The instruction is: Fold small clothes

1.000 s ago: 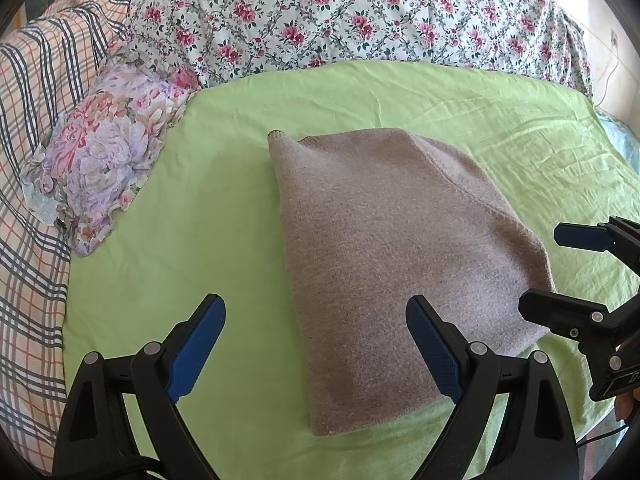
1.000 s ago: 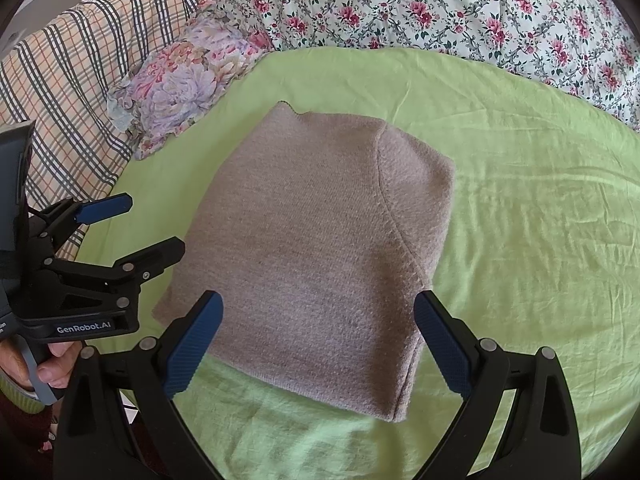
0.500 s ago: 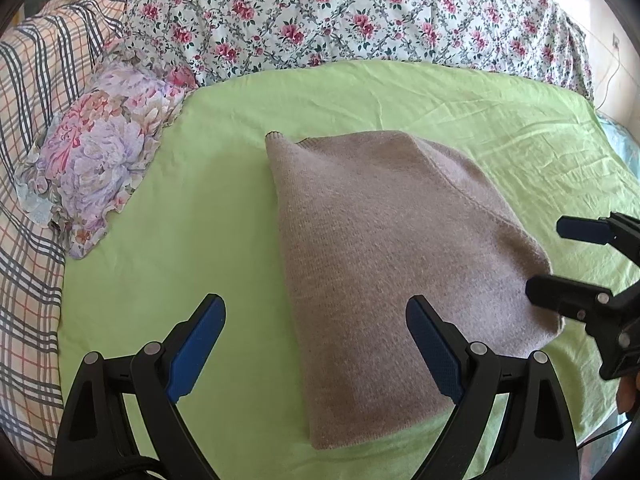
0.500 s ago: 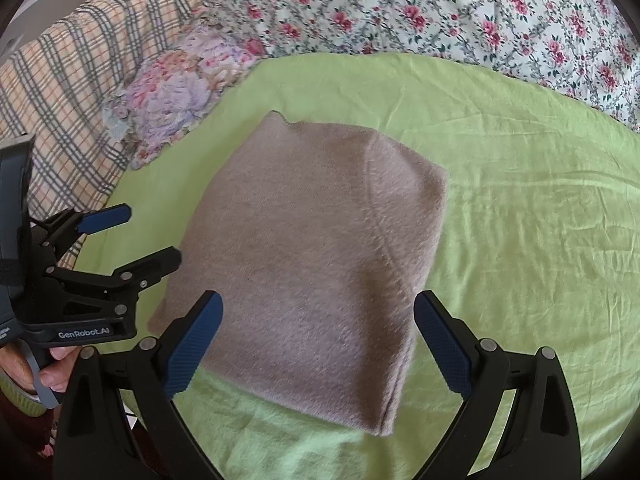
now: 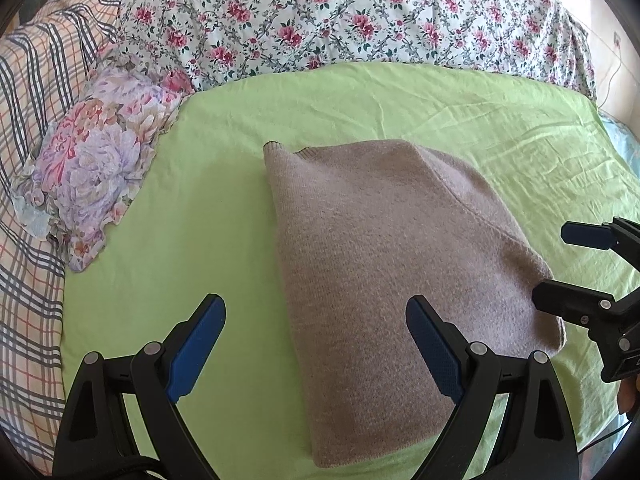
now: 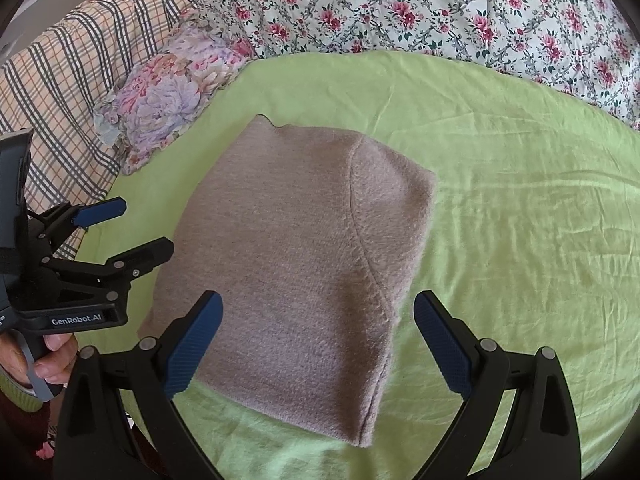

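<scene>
A folded taupe knit garment [image 5: 392,272] lies flat on the green sheet [image 5: 480,128]; it also shows in the right wrist view [image 6: 300,264]. My left gripper [image 5: 316,344] is open and empty, held above the garment's near left edge. In the right wrist view the left gripper [image 6: 136,228] is beside the garment's left edge. My right gripper [image 6: 316,344] is open and empty above the garment's near edge. In the left wrist view the right gripper [image 5: 560,264] is at the garment's right corner.
A floral pillow [image 5: 92,172] lies left of the garment, beside a plaid blanket [image 5: 28,128]. A floral quilt [image 5: 360,12] covers the back of the bed. The green sheet [image 6: 520,220] is wrinkled to the right.
Both grippers have drawn back slightly from the garment and stayed open. The garment lies as before.
</scene>
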